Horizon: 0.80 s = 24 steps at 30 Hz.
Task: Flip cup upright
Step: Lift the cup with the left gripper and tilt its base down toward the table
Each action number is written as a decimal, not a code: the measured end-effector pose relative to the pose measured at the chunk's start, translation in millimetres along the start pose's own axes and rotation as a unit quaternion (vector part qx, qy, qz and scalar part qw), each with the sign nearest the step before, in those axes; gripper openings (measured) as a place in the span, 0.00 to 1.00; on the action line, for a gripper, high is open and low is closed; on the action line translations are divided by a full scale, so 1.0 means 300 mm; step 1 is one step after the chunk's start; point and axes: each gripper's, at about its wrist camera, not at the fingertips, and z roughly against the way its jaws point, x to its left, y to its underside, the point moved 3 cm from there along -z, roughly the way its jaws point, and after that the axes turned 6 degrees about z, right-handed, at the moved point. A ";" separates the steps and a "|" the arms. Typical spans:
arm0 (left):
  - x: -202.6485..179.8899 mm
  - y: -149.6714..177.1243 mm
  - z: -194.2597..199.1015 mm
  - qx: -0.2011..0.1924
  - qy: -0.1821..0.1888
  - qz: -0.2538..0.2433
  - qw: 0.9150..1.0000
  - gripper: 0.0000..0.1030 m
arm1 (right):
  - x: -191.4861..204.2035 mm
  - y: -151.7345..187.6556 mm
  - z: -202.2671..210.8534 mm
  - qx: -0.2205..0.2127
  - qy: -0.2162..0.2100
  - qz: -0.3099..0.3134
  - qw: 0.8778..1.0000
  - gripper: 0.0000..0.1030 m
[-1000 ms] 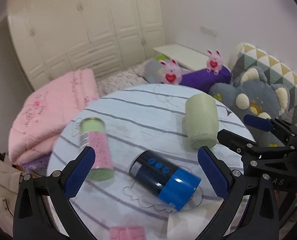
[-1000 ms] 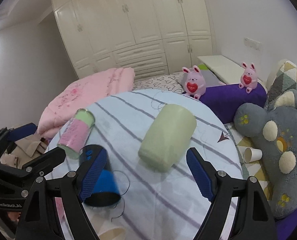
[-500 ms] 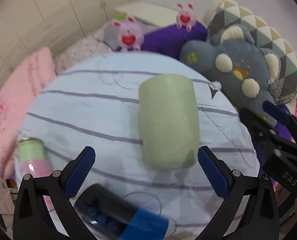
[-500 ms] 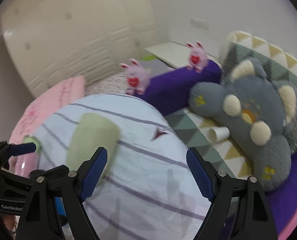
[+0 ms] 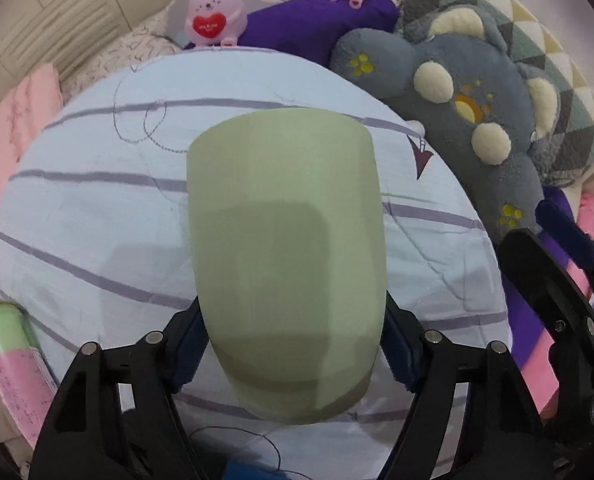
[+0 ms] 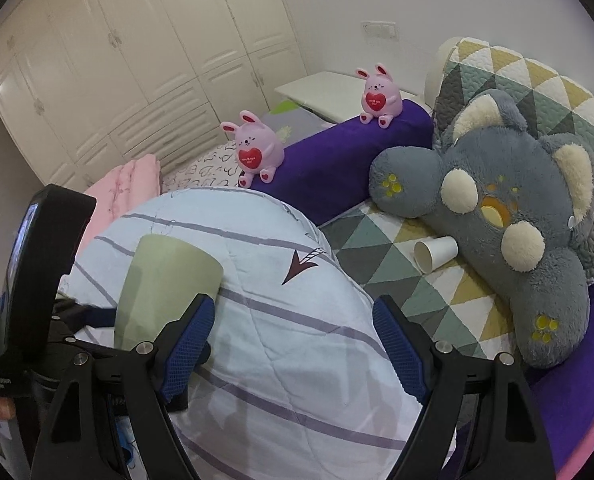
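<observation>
A pale green cup [image 5: 285, 248] lies on its side on the round table with a striped light-blue cloth [image 5: 97, 208]. My left gripper [image 5: 293, 344] has its two blue-padded fingers on either side of the cup near its closer end, pressed against it. The cup also shows in the right wrist view [image 6: 165, 280], at the left, with the left gripper's body beside it. My right gripper [image 6: 293, 348] is open and empty over the right part of the cloth [image 6: 281, 360], to the right of the cup.
A pink and green can [image 5: 9, 352] lies at the table's left edge. A blue-capped bottle [image 5: 249, 472] peeks in at the bottom. A grey plush toy [image 6: 497, 216], a purple bolster [image 6: 337, 160], two pink bunnies and a white paper cup [image 6: 433, 252] lie beyond the table.
My left gripper has moved forward over the table to the green cup and closed its fingers around it. My right gripper has swung right, away from the cup, and stays open.
</observation>
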 end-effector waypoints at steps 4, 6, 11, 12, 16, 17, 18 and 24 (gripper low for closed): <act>0.020 0.023 0.017 0.003 -0.032 -0.013 0.999 0.74 | 0.016 -0.001 0.001 0.004 -0.007 0.004 1.000 0.80; 0.045 0.036 0.030 0.007 -0.037 -0.009 0.999 0.74 | 0.033 0.000 -0.003 0.007 -0.015 0.006 1.000 0.80; 0.136 0.060 0.051 0.009 -0.050 0.007 0.999 0.74 | 0.087 0.011 -0.019 0.017 -0.046 0.009 0.999 0.80; 0.157 0.063 0.053 0.009 -0.050 0.015 0.999 0.74 | 0.100 0.012 -0.023 0.020 -0.055 0.009 0.998 0.80; 0.224 0.080 0.049 0.007 -0.048 0.046 0.998 0.74 | 0.141 0.024 -0.044 0.030 -0.061 0.019 0.997 0.80; 0.233 0.083 0.043 0.009 -0.049 0.049 0.998 0.74 | 0.149 0.026 -0.051 0.033 -0.060 0.022 0.997 0.80; 0.234 0.083 0.036 0.010 -0.047 0.051 0.998 0.74 | 0.156 0.028 -0.056 0.037 -0.060 0.024 0.997 0.80; 0.225 0.078 0.051 -0.004 -0.024 0.057 0.998 0.84 | 0.179 0.010 -0.077 0.053 -0.094 0.022 0.994 0.80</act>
